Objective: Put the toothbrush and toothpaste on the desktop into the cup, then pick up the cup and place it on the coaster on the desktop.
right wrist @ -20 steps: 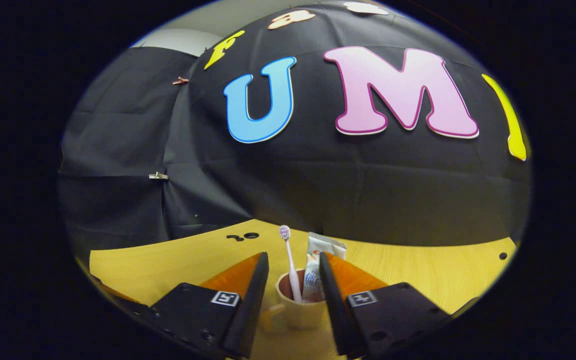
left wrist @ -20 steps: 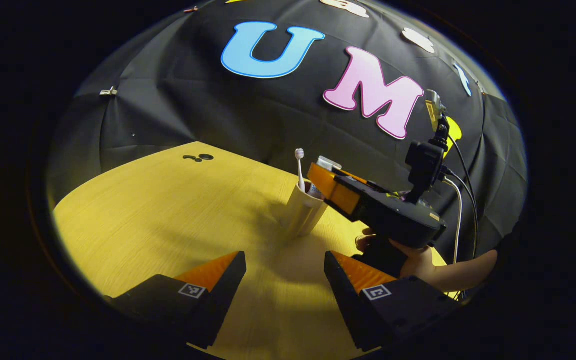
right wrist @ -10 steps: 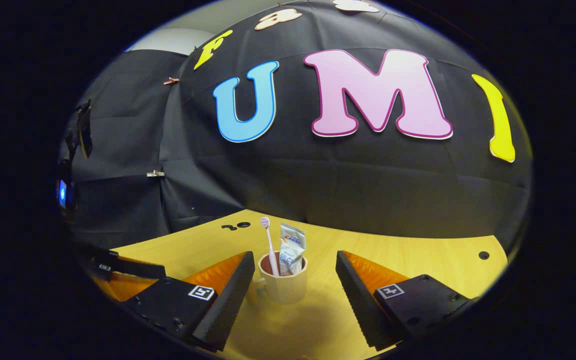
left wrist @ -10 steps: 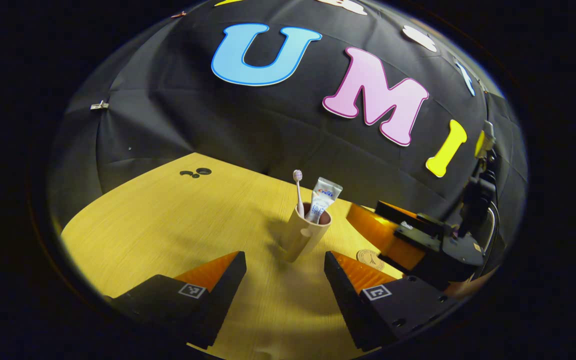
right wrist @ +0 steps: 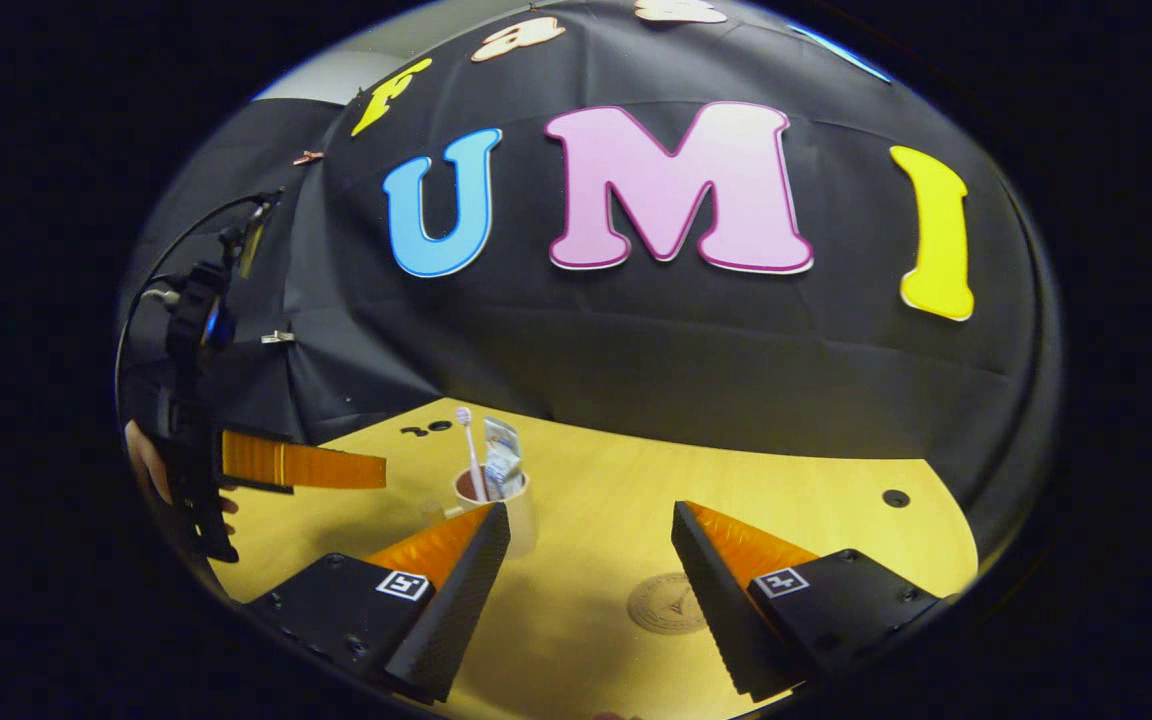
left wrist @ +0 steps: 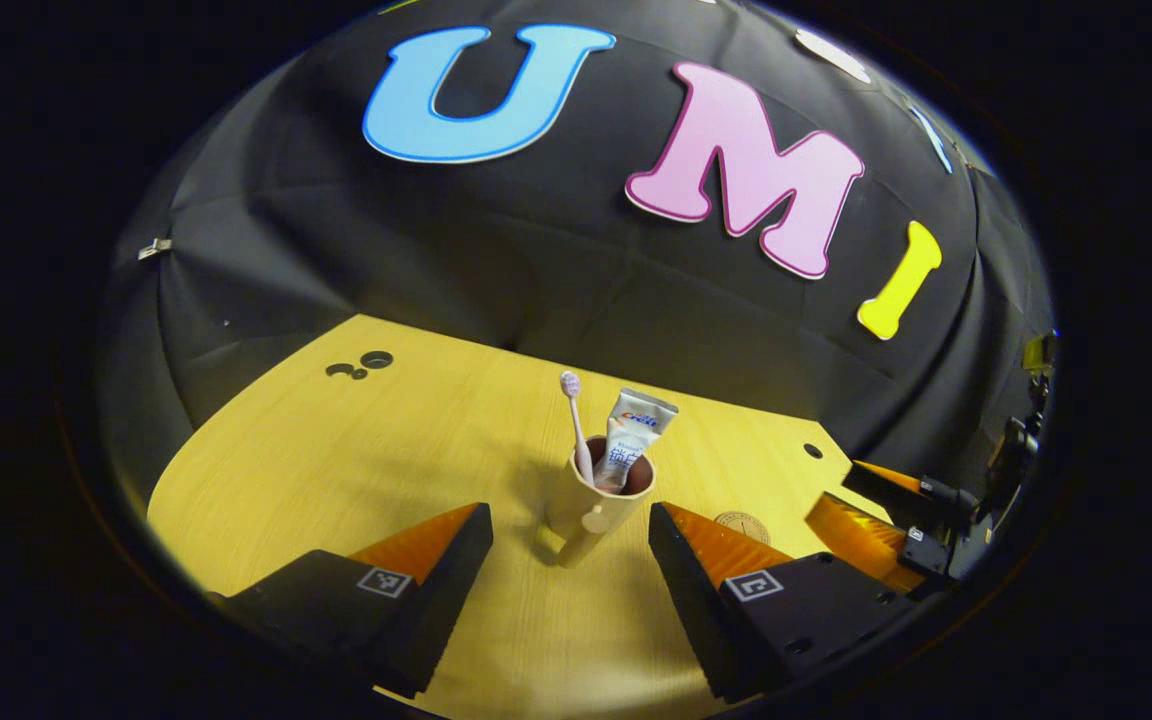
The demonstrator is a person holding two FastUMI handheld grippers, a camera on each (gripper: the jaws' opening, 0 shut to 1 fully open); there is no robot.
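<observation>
Left hand-held gripper (left wrist: 570,525) open, right hand-held gripper (right wrist: 591,525) open, toothpaste (left wrist: 631,450) lettering unreadable

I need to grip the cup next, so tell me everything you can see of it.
The cup is a beige mug, plastic or ceramic by its look, with a reddish-brown inside and a small handle on the side facing the left gripper. It stands upright on the yellow wooden desktop, not on the coaster, which lies apart to its right. A toothbrush and a toothpaste tube stand in it. No finger touches it.
</observation>
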